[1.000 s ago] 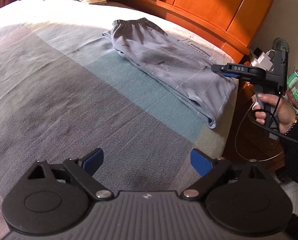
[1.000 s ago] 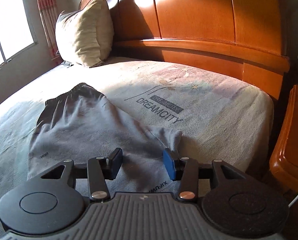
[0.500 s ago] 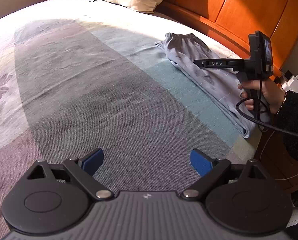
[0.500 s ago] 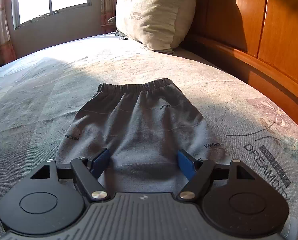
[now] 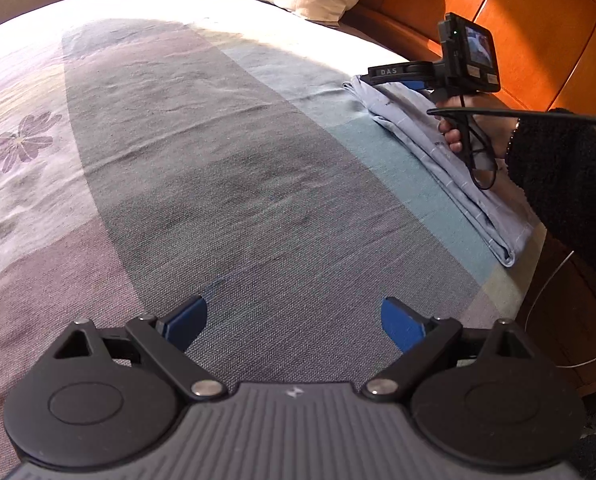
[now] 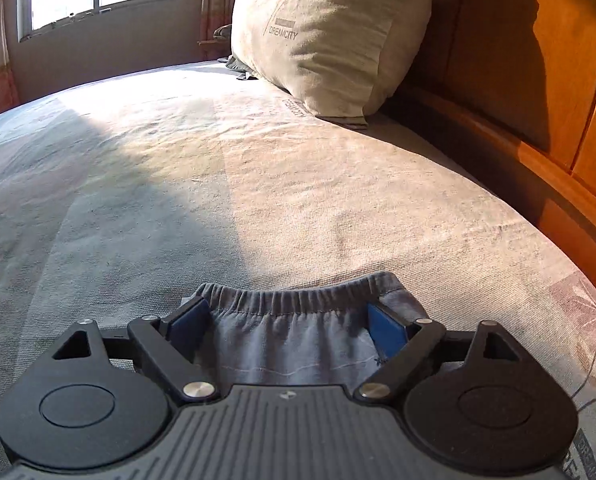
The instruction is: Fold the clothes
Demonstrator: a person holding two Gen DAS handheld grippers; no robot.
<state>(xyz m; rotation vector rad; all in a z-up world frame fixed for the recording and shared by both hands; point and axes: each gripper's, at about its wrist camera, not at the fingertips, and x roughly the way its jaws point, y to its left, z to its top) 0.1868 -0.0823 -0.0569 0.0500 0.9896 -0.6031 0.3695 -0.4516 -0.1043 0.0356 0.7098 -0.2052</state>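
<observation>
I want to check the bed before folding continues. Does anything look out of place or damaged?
Nothing stands out. The grey trousers lie flat near the bed's edge, and the pillow leans against the headboard.

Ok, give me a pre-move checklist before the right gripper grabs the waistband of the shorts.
1. Right gripper jaws opening, nothing clamped: ok.
2. Waistband lies between its fingers: ok.
3. Shorts flat, already folded in half lengthwise: ok.
4. Left gripper open, over bare sheet, far from the shorts: not ok if both hands are needed.
5. Cable hangs over the shorts: cannot tell if it touches them.
6. Pads touching the cloth: cannot tell.
</observation>
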